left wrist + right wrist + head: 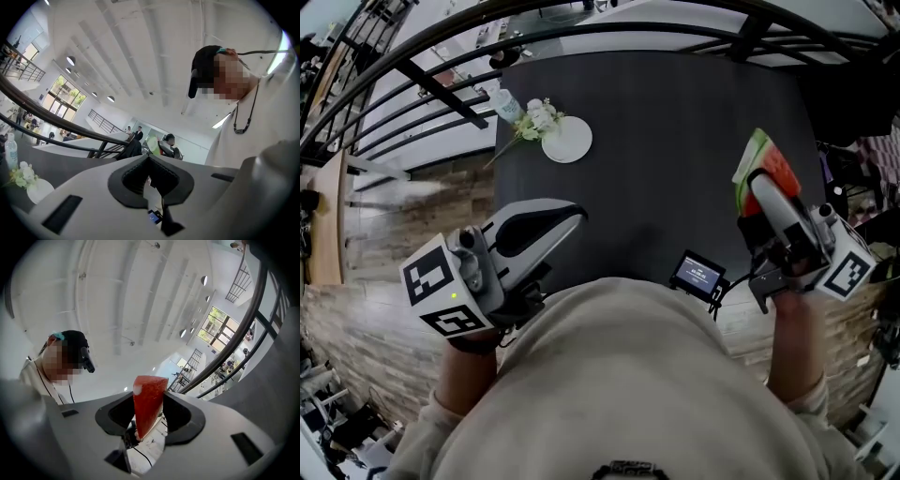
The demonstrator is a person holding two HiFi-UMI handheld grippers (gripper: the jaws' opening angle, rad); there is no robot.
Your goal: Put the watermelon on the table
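Dark surface (675,122) with a black railing (441,89) behind it and wood floor at its left. White plate (570,142) sits at the far left of the surface. A small bunch of flowers (539,117) lies against the plate's rim, and a bottle (508,103) is just beyond the flowers.

Right claw (755,183) is clamped on a watermelon (766,167) slice. Both pads press on the red flesh, the green rind is on the side away from the person, and the slice's point sticks up past the jaws. The slice is held over the right side of the surface; contact with the surface can't be told.

Left claw (577,214) is near the surface's front left edge. Its tips meet and nothing is between them.

Small lit screen (698,274) sits at the person's chest.
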